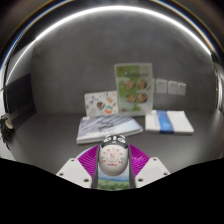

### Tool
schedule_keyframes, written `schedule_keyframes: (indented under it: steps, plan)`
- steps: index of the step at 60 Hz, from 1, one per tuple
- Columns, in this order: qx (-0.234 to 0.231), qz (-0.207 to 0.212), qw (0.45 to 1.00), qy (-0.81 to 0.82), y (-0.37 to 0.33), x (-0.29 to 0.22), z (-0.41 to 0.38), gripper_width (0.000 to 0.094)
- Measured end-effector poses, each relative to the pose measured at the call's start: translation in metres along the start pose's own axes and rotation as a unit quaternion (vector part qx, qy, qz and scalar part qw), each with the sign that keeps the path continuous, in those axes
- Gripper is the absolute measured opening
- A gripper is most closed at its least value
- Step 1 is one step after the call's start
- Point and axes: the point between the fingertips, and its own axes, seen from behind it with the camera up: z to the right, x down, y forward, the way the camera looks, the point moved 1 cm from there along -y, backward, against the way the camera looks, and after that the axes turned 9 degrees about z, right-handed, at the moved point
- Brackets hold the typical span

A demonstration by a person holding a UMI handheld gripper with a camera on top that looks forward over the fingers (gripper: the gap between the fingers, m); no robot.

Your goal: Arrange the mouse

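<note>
Your tongs (113, 165) hold the mouse (112, 157) between both pads, clear of the desk (50, 135); keep the squeeze steady; lower it gently near the booklet (108, 127), left of the white box (168, 122).

Count, gripper view. Mouse: 1, rounded pale grey-white plastic mouse (113, 159), near, between the gripper (113, 170) fingers, which close on its sides. Purple finger pads (90, 160): 2. Flat printed items on the grey tabletop (50, 135): 2, i.e. a striped booklet (108, 127) at centre and a white-and-blue one (169, 122) to the right. Illustrated cards upright at the far wall: 2, small (100, 102) left, tall (134, 87) right. White wall sockets (170, 87), far right: approx. 3.
</note>
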Motion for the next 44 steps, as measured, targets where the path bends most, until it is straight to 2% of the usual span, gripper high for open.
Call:
schedule_keyframes:
  steps: [6, 12, 15, 16, 19, 20, 21, 22, 23, 24, 25, 26, 30, 33, 44]
  plan:
    - [0.007, -0.051, 0.998, -0.020, 0.013, 0.054, -0.023, 0.0425]
    - [0.015, -0.075, 0.997, -0.033, 0.016, 0.080, -0.025, 0.0425]
    - [0.015, -0.101, 0.994, -0.035, 0.016, 0.094, -0.024, 0.0431]
    - [0.011, -0.113, 0.993, -0.038, 0.015, 0.100, -0.025, 0.0450]
    - [0.011, -0.097, 0.994, -0.040, 0.019, 0.095, -0.025, 0.0496]
    - [0.012, -0.096, 0.994, -0.042, 0.020, 0.098, -0.024, 0.0589]
    - [0.010, -0.100, 0.994, -0.042, 0.019, 0.100, -0.024, 0.0541]
    - [0.010, -0.096, 0.995, -0.040, 0.020, 0.098, -0.025, 0.0552]
    - [0.010, -0.098, 0.994, -0.037, 0.019, 0.098, -0.024, 0.0618]
    - [0.009, -0.103, 0.994, -0.034, 0.017, 0.099, -0.024, 0.0590]
    - [0.009, -0.108, 0.994, -0.028, 0.015, 0.100, -0.024, 0.0621]
    - [0.008, -0.111, 0.994, -0.022, 0.012, 0.101, -0.024, 0.0695]
    - [0.003, -0.115, 0.993, 0.001, -0.003, 0.099, -0.025, 0.0891]
    - [-0.005, -0.108, 0.994, 0.009, -0.020, 0.094, -0.026, 0.0836]
    - [-0.017, -0.116, 0.993, 0.007, -0.098, 0.102, -0.007, 0.0849]
